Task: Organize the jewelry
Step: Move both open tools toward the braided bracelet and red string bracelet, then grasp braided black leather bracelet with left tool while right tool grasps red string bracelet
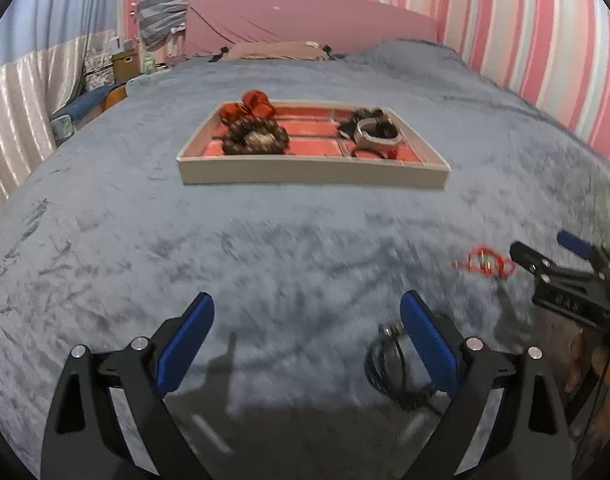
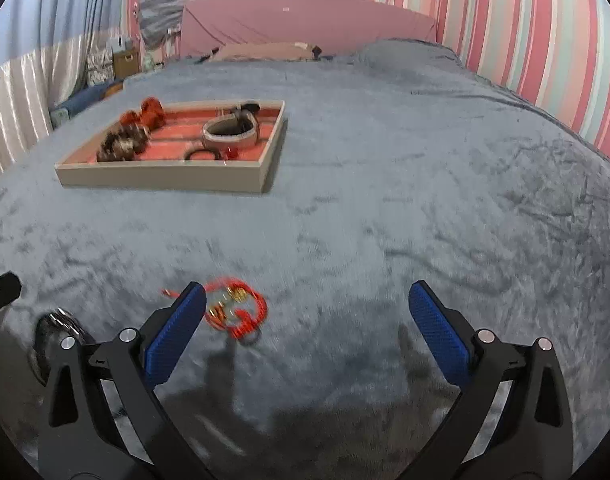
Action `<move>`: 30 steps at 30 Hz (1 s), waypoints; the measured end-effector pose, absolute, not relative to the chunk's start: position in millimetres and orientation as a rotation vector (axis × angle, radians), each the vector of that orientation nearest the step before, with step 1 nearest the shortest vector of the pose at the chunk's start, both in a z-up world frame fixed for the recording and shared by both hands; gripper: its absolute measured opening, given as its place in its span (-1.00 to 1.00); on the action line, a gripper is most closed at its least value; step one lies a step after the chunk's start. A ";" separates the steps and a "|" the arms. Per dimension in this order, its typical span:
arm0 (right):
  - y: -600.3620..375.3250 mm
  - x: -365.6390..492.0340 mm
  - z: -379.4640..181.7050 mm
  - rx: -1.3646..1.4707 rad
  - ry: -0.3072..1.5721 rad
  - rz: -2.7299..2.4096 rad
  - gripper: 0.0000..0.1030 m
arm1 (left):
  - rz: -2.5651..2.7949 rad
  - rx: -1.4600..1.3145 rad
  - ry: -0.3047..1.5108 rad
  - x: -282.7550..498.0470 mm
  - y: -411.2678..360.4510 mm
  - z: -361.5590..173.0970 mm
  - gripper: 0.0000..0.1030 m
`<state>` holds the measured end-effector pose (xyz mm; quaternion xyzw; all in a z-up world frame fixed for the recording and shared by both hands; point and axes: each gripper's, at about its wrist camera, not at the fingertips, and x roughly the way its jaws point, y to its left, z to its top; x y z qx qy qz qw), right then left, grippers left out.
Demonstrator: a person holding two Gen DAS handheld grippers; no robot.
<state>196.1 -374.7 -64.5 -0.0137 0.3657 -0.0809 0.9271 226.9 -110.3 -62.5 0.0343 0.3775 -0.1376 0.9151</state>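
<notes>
My left gripper (image 1: 307, 316) and right gripper (image 2: 307, 304) both gape wide, holding nothing. The red cord bracelet (image 2: 237, 312) lies on the grey blanket (image 2: 385, 200) beside my right gripper's left fingertip, long axis running left-right. The jewelry tray (image 2: 161, 176) sits well apart, far left.

Brightness: moderate, soft indoor light with a cool bluish cast over the grey blanket (image 1: 305, 232)
Shadows: dark soft patches on the blanket at the bottom of both views, below the left gripper (image 1: 307, 314) and right gripper (image 2: 307, 304)
Blur: foreground smeared; the red bracelet (image 2: 237, 312) and black cord bracelet (image 1: 389, 360) are streaked
Sharpness: the jewelry tray (image 1: 313, 174) reads fairly crisp, small items in it soft
Distortion: strong fisheye bowing, striped wall (image 1: 545, 60) curved, black vignette in the corners
Glare: sheen on the curtain (image 2: 9, 92) at left
</notes>
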 end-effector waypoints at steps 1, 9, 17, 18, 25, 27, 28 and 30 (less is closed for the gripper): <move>-375.1 196.1 -67.6 -0.025 0.757 -0.162 0.92 | -0.284 0.081 0.780 224.6 -113.3 -64.9 0.79; -374.8 203.2 -79.1 -0.016 0.798 -0.142 0.87 | -0.354 0.062 0.808 210.6 -125.0 -75.0 0.79; -373.9 214.8 -90.3 0.003 0.843 -0.131 0.58 | -0.354 0.074 0.865 220.3 -130.1 -93.9 0.43; -373.8 216.0 -91.3 0.006 0.847 -0.130 0.54 | -0.354 0.071 0.875 221.8 -129.5 -96.0 0.32; -367.6 216.9 -92.5 -0.016 0.841 -0.115 0.16 | -0.365 0.088 0.870 221.4 -131.2 -98.8 -0.02; -366.2 216.8 -92.6 -0.019 0.840 -0.106 -0.05 | -0.370 0.083 0.871 222.1 -131.0 -98.4 -0.08; -365.4 216.7 -92.5 -0.020 0.838 -0.100 -0.12 | -0.372 0.081 0.871 222.7 -130.6 -98.4 -0.10; -363.4 216.6 -92.7 -0.023 0.836 -0.089 -0.37 | -0.374 0.083 0.869 223.4 -130.8 -98.1 -0.24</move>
